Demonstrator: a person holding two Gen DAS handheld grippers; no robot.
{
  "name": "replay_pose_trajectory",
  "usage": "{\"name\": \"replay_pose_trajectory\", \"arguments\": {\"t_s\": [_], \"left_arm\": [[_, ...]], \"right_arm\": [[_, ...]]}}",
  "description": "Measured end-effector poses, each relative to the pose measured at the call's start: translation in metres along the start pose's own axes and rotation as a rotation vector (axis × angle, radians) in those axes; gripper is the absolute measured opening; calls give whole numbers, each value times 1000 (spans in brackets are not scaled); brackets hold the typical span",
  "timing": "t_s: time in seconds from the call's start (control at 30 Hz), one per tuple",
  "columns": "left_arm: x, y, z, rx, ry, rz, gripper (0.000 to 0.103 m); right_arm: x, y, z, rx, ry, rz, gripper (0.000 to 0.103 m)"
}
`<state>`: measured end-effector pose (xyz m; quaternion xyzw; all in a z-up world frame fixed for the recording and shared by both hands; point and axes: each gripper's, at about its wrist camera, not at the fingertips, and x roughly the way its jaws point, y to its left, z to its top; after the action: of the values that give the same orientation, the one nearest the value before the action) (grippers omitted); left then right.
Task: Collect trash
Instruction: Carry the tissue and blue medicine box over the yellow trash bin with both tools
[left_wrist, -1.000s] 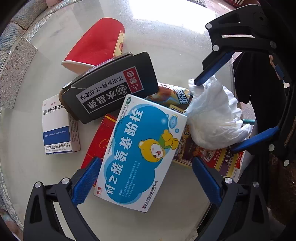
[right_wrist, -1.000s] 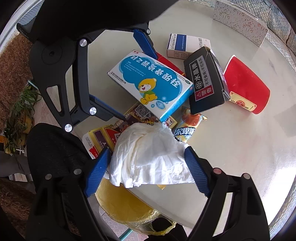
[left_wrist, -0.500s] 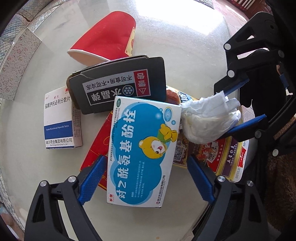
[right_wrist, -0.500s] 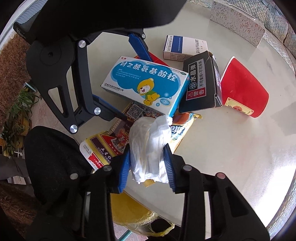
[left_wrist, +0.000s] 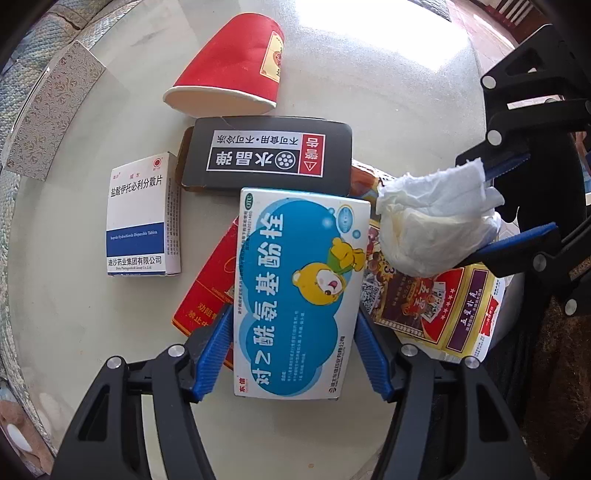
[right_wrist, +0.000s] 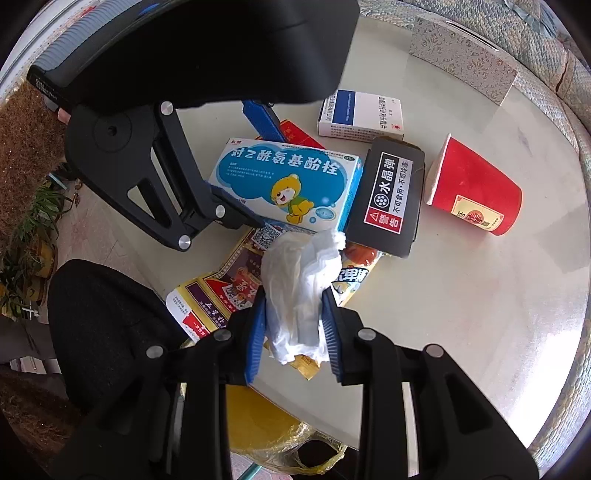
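Observation:
A pile of trash lies on a round pale table (left_wrist: 388, 92). My left gripper (left_wrist: 295, 328) is shut on a blue cartoon-bear medicine box (left_wrist: 299, 288), its pads against both long sides; the box also shows in the right wrist view (right_wrist: 284, 181). My right gripper (right_wrist: 293, 317) is shut on a crumpled white tissue (right_wrist: 301, 284), held just above a yellow-red snack wrapper (right_wrist: 218, 291). In the left wrist view the tissue (left_wrist: 432, 225) sits between the right gripper's blue pads (left_wrist: 517, 240).
A black box (left_wrist: 266, 155), a red paper cup (left_wrist: 229, 74) on its side, a white-blue medicine box (left_wrist: 140, 218) and a red carton (left_wrist: 210, 288) lie around. A patterned box (right_wrist: 461, 59) stands at the table's far edge. A yellow bag (right_wrist: 266, 432) hangs below the near edge.
My right gripper closed on the tissue and squeezed it narrow. My left gripper closed its pads onto the blue box, which turned to line up with the fingers.

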<state>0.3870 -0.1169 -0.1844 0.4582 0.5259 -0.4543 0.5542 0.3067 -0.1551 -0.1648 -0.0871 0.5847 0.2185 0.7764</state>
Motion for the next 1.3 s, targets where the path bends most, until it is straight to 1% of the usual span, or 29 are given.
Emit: {"name": "replay_pose_trajectory", "arguments": {"t_s": [0.23,0.33,0.5,0.63,0.8,0.83,0.9,0.97,1.03,1.17,1.3], "left_arm": [[7,-2,5,-66,-6,44,61],[2,-3,3,-78,-6,47,61],[-7,-15,4,-106,-7,81,61],[-29,-27,4,-136,-27,109,61],[-73,-45,-5,-214,-84,135,61],[-88,-50,-6,-223,-96,145,61],[-104,-62,-15,-243,-113,164,61],[-119,-74,-24,-269,-132,166,61],[-132,-87,-35,-291,-149,168,61],[-155,-111,-45,-328,-183,192,61],[-170,-142,-52,-364,-218,192,61]], "right_arm": [[-15,-11,-4,17,-20,-25,29],[-22,-14,-7,22,-30,-38,29],[-38,-20,-8,27,-59,-78,29],[-64,-22,-9,36,-100,-111,29],[-104,-16,-9,37,-155,-162,29],[-111,-16,-11,37,-166,-169,29],[-123,-12,-17,39,-180,-183,29],[-134,-7,-19,40,-192,-191,29],[-146,-2,-26,41,-202,-206,29],[-170,9,-39,33,-228,-237,29],[-191,29,-61,20,-244,-261,29]]}}
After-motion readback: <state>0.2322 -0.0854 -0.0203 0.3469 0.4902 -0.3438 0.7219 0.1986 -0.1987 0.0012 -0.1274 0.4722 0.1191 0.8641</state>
